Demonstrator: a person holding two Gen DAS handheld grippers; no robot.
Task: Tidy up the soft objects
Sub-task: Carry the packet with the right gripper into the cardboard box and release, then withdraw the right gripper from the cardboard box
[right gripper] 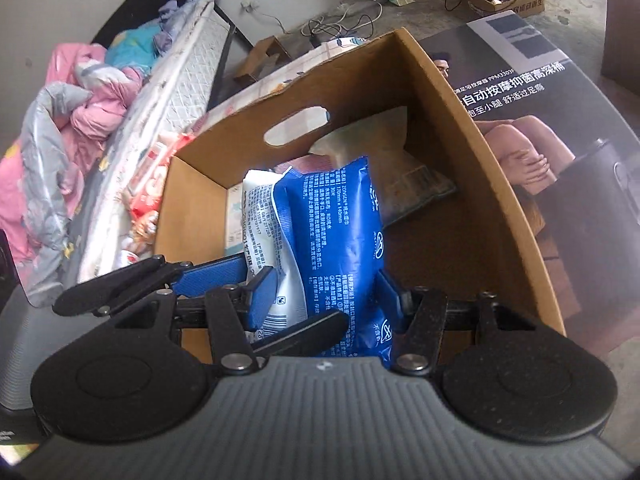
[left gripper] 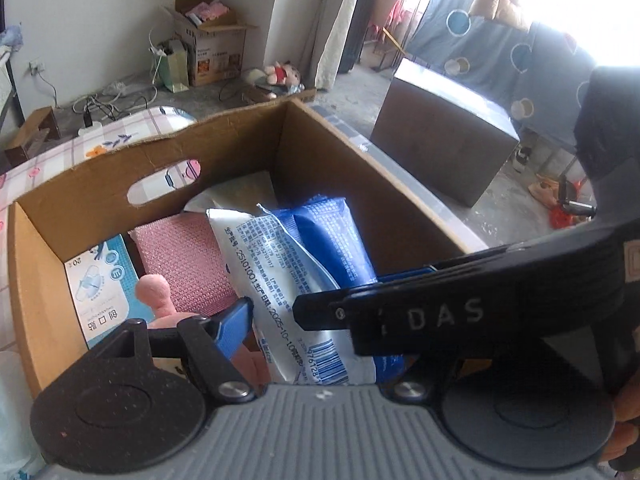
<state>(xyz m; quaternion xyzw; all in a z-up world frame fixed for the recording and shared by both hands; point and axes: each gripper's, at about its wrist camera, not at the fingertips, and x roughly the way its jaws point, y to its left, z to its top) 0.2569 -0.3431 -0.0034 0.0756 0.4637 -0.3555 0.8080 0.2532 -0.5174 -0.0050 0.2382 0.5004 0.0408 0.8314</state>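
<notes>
The right gripper [right gripper: 326, 292] is clamped on a soft blue-and-white plastic packet of wipes [right gripper: 336, 240], its blue pads pressing both sides. The left gripper [left gripper: 280, 308] grips the same packet [left gripper: 276, 280] at its white, barcoded end, one blue pad on the near side and the black finger across the other. The packet stands upright over the open brown cardboard box [right gripper: 460, 120], inside its walls. Deeper in the box lie a pink textured pouch [left gripper: 180, 256], a pink plush toy [left gripper: 154, 292], a light-blue carton of plasters [left gripper: 100, 280] and a pale flat packet [right gripper: 400, 168] by the far wall. Beyond stands a dark printed carton [right gripper: 540, 100].
</notes>
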